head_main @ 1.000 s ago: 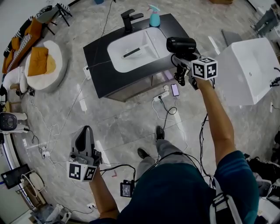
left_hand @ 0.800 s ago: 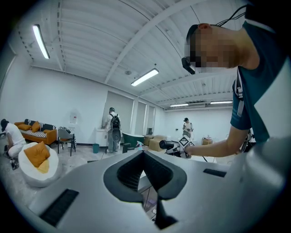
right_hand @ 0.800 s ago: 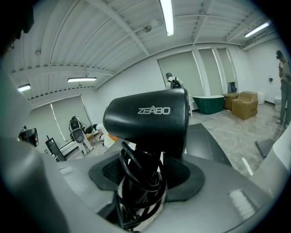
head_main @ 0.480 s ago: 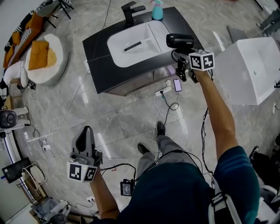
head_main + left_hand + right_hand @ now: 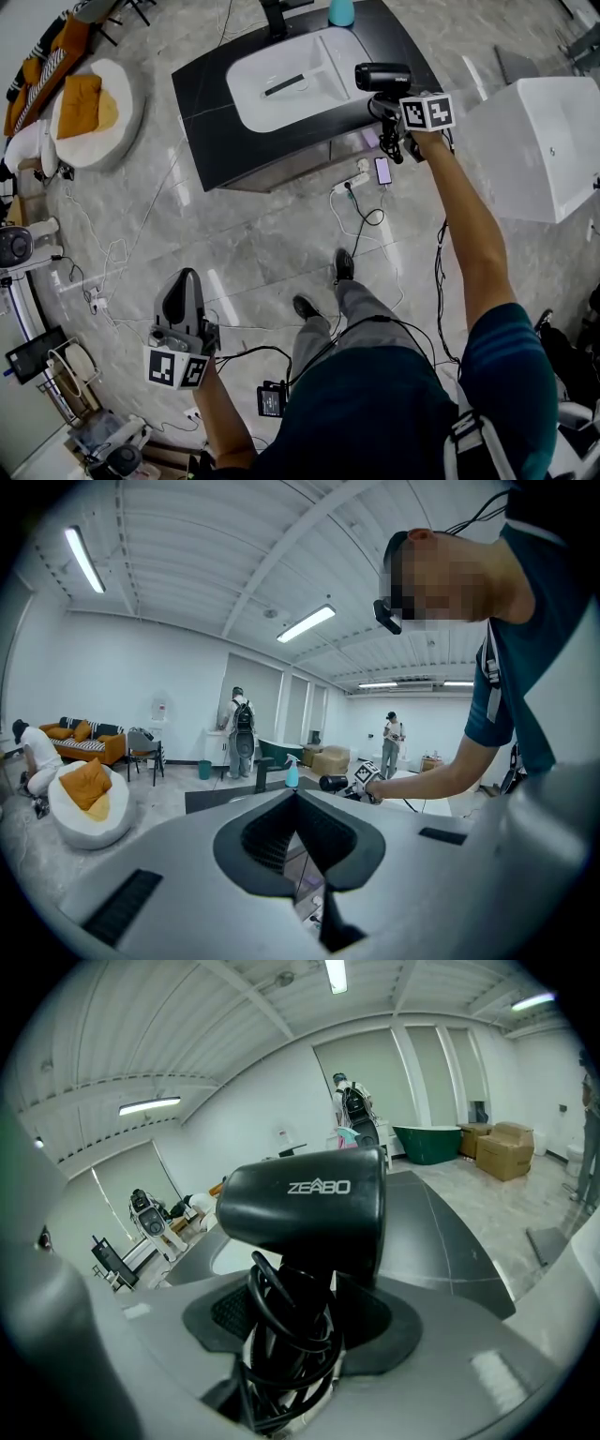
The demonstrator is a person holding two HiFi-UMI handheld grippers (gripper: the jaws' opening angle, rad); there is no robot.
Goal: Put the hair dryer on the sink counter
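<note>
Right tongs (image 5: 386, 106) outstretched with hair dryer (image 5: 382, 77)

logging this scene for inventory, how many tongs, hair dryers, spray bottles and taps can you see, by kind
tongs: 2, the left tongs and the right tongs
hair dryer: 1, black, gripped in the right tongs
spray bottle: 1, blue
tap: 1, black
total: 5
</note>
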